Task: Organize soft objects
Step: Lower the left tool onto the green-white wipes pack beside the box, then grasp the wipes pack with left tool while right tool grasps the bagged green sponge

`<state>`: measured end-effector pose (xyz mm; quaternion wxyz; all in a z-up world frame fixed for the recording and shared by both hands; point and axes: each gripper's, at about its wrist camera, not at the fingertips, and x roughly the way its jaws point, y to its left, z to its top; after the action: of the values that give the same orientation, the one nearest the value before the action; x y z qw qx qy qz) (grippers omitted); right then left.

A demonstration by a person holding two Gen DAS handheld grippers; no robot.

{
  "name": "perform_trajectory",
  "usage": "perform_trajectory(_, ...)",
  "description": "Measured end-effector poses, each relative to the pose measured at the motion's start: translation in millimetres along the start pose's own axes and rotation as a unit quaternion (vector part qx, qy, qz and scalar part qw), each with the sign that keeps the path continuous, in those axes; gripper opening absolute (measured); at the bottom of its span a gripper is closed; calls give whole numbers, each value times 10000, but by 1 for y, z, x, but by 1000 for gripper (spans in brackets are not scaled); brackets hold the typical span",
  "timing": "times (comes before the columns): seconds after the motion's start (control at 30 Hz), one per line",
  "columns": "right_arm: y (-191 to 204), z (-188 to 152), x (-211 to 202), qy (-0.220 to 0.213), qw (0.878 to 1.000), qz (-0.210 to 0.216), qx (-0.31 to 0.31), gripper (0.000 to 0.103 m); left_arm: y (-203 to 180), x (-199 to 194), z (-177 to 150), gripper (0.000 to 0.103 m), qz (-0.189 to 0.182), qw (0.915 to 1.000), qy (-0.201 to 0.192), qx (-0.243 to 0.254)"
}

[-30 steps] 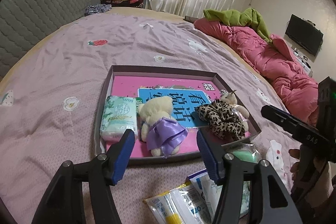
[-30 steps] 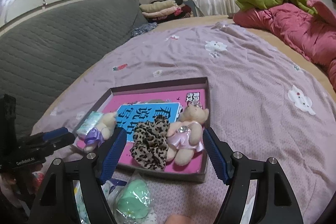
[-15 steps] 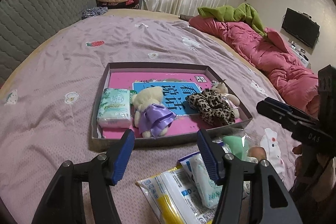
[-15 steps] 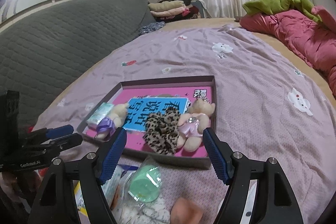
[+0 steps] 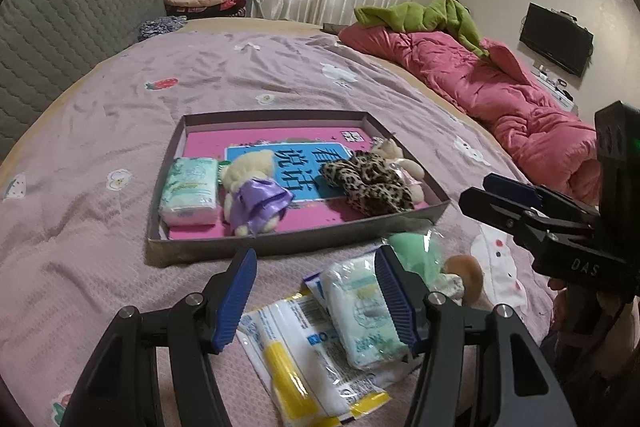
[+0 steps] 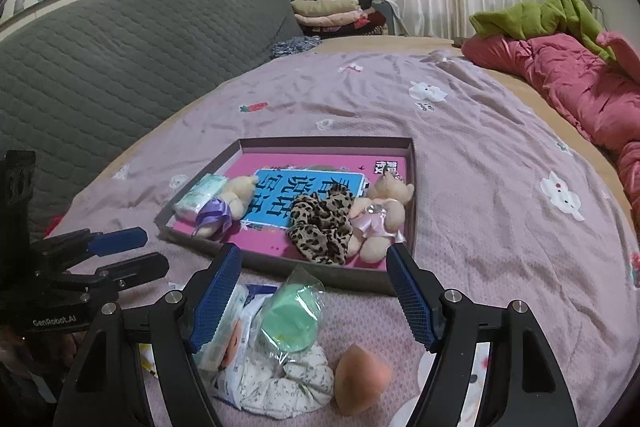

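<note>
Both grippers have drawn back from the tray since a second ago, so the loose pile on the bed in front of it now fills the lower part of each view. The left gripper [image 5: 316,293] hangs with its blue pads spread and nothing between them, above a yellow-striped packet [image 5: 296,359] and a tissue pack [image 5: 362,319] lying on the lilac bedspread [image 5: 120,99]. The right gripper [image 6: 314,297] is likewise spread wide and empty, over a green sponge in a clear wrapper [image 6: 290,321], a floral fabric piece [image 6: 280,385] and a peach sponge [image 6: 360,377]. Only the right wrist view shows the floral fabric and the peach sponge whole; the left view catches just an edge of that sponge and alone shows the yellow-striped packet in full. Beyond lies the shallow tray [image 5: 304,245], holding a second tissue pack [image 5: 190,191] at its left, a bear in a purple dress [image 5: 254,197], a leopard-print scrunchie [image 5: 370,181] and a bear in a pink dress [image 6: 378,217], which the left view mostly hides behind the scrunchie. A television on the wall appears only in the left view, a painted panel above the grey headboard only in the right.
</note>
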<state>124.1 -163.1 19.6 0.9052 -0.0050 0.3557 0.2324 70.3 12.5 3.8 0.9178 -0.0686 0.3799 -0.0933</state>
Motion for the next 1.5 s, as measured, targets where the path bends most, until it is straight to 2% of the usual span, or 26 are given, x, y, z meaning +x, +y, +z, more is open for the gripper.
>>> perform_trajectory(0.53,1,-11,-8,184,9997,-71,-109,76,-25,10,-17,61,-418,9983,392,118)
perform_trajectory(0.6,1,-12,-6,226,9996,-72,-129,76,-28,13,-20,62,-409,9980,460,159)
perform_trajectory(0.73,3,-14,-2,298,9994,-57,-182,76,-30,19,-24,68,-411,9972,594,185)
perform_trajectory(1.27,12,-19,16,564,9973,-107,-469,76,-35,36,-31,69,-195,9960,815,306)
perform_trajectory(1.5,20,-23,38,877,9936,-41,-714,76,-26,39,-31,69,-105,9961,862,183)
